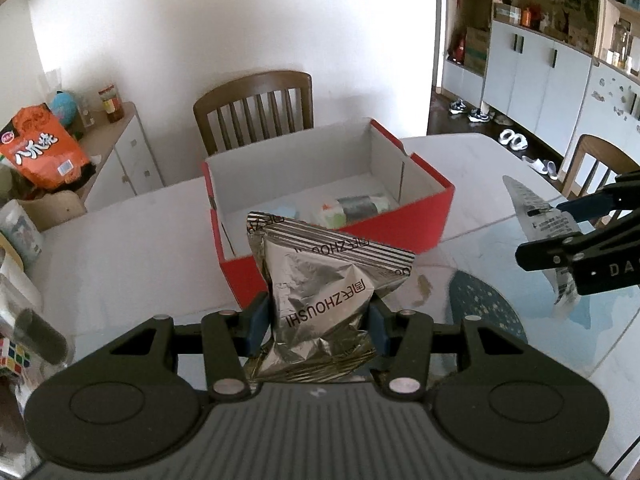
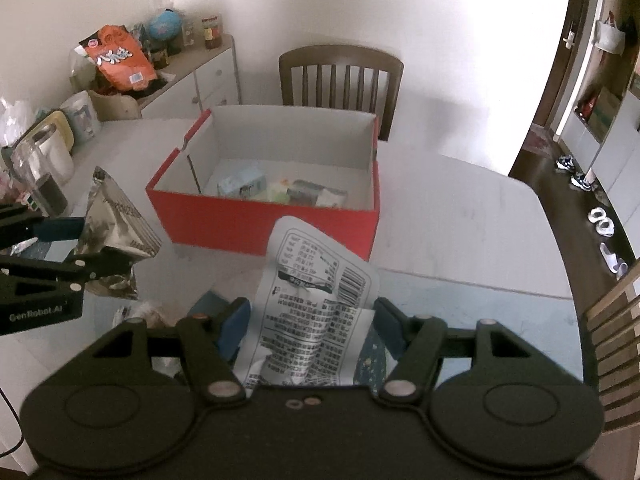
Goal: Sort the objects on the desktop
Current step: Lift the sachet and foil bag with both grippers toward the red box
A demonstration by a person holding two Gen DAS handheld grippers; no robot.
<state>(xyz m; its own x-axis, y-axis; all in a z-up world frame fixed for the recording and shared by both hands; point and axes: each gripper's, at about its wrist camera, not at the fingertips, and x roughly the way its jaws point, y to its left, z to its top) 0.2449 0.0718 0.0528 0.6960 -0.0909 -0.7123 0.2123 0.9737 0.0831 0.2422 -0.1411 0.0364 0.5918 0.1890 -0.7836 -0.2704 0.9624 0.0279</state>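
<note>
A pale surface [image 2: 460,208] carries an open red cardboard box [image 2: 264,220] with small packets inside. In front of it, lifted, the left hand-held gripper [image 1: 318,326] clamps a crinkled silver foil snack packet [image 1: 320,288]; the right hand-held gripper [image 2: 308,332] pinches a white printed pouch [image 2: 316,292].

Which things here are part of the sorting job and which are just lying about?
Part of the job: silver snack packet in left gripper; white printed packet in right gripper; red box.

Lying about: chair, orange bag, puzzle cube.
</note>
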